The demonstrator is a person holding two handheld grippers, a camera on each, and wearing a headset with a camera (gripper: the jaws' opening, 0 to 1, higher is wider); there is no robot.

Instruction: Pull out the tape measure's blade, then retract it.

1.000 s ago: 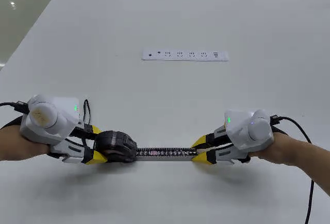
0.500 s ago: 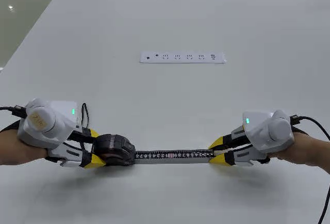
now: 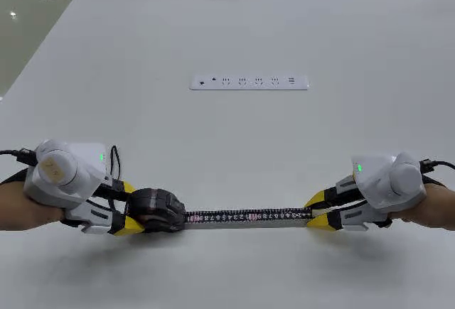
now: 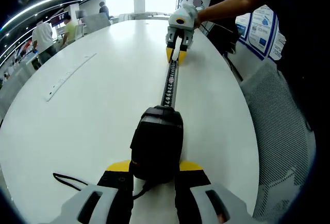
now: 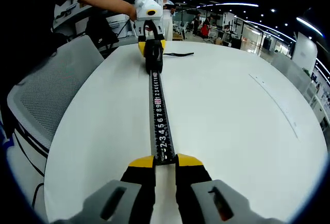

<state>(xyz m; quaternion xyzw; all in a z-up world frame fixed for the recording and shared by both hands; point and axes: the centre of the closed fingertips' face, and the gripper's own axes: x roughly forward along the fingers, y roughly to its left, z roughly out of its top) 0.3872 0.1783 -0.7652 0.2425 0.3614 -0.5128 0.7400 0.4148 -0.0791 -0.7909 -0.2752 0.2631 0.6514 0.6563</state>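
Observation:
A black tape measure case (image 3: 159, 209) (image 4: 157, 142) rests on the white table, and my left gripper (image 3: 129, 206) (image 4: 154, 170) is shut on it from the left. Its dark blade (image 3: 247, 216) (image 5: 158, 116) (image 4: 169, 84) with printed numbers runs flat to the right along the table. My right gripper (image 3: 318, 210) (image 5: 165, 160) is shut on the blade's end, yellow fingertips (image 5: 188, 160) on either side of it. In the right gripper view the case (image 5: 154, 53) and the left gripper (image 5: 149, 42) lie far ahead. The right gripper (image 4: 177, 54) sits at the blade's far end in the left gripper view.
A white power strip (image 3: 249, 82) lies flat in the middle of the table (image 3: 234, 32), well beyond the blade. A black cable (image 3: 116, 154) trails behind the left gripper. The table's near edge is close to both hands. Chairs (image 5: 51, 80) and people stand around the table.
My right gripper has moved further right, drawing more blade out of the case. The left gripper and case have stayed about where they were.

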